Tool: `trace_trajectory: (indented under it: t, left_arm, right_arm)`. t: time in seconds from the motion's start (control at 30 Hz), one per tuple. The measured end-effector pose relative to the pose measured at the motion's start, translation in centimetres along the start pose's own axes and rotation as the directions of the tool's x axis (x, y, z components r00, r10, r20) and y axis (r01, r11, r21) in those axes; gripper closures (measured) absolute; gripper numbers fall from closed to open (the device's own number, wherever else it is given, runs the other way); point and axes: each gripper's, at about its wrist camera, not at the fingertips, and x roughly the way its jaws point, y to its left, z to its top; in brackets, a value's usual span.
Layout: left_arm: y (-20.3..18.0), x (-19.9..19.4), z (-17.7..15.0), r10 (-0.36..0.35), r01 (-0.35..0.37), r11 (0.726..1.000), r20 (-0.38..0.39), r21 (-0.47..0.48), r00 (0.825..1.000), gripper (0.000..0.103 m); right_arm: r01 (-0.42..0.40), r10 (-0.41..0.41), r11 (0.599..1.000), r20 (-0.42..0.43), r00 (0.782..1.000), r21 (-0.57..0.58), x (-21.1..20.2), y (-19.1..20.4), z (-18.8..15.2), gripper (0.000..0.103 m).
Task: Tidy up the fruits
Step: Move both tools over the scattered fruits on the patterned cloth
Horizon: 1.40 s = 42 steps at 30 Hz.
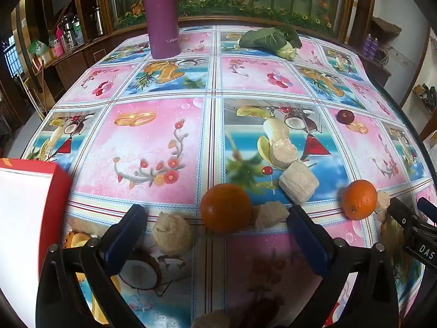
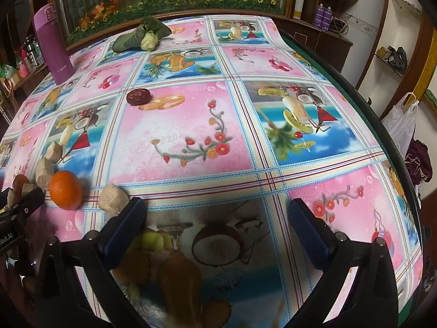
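Observation:
An orange (image 1: 225,207) lies on the fruit-print tablecloth just ahead of my left gripper (image 1: 216,211). That gripper is wide open and its pads stand clear of the fruit. A second orange (image 1: 359,199) sits further right, next to one of the right gripper's fingers (image 1: 398,210). In the right wrist view this same orange (image 2: 65,190) lies to the left of my right gripper (image 2: 217,207), which is open over bare cloth. A dark red fruit (image 1: 345,116) (image 2: 138,96) rests mid-table. Several beige chunks (image 1: 299,181) (image 2: 112,198) lie around the oranges.
A red box with a white face (image 1: 32,205) stands at the near left. A purple bottle (image 1: 162,13) (image 2: 53,43) and a leafy vegetable (image 1: 270,39) (image 2: 142,37) sit at the far side. The table's dark edge (image 2: 355,93) curves along the right, with a plastic bag (image 2: 404,120) beyond.

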Motion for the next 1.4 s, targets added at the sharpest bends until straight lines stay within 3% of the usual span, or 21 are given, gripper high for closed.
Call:
trace_trajectory:
  t: [0.97, 1.13, 1.27, 1.4]
  left_arm:
    - [0.0, 0.0, 0.0, -0.002, 0.002, 1.0, 0.003, -0.001, 1.0, 0.001]
    - [0.1, -0.3, -0.1, -0.023, 0.024, 0.999, -0.031, 0.028, 0.999, 0.001]
    - [0.8, -3.2, -0.5, -0.033, 0.032, 0.999, 0.024, 0.044, 0.999, 0.002]
    - [2.2, -9.5, -1.6, -0.022, 0.007, 0.995, 0.152, 0.095, 0.988, 0.001]
  right_arm:
    - [0.002, -0.002, 1.0, -0.007, 1.0, -0.006, 0.0, 0.0, 0.0, 0.0]
    - [-0.036, 0.035, 0.999, -0.04, 0.999, -0.034, 0.1, -0.4, 0.5, 0.0]
    - [-0.096, 0.096, 0.995, 0.039, 0.995, 0.001, -2.4, -0.7, 0.2, 0.0]
    - [-0.107, 0.111, 0.994, 0.139, 0.984, -0.036, -6.5, -0.5, -0.4, 0.0]
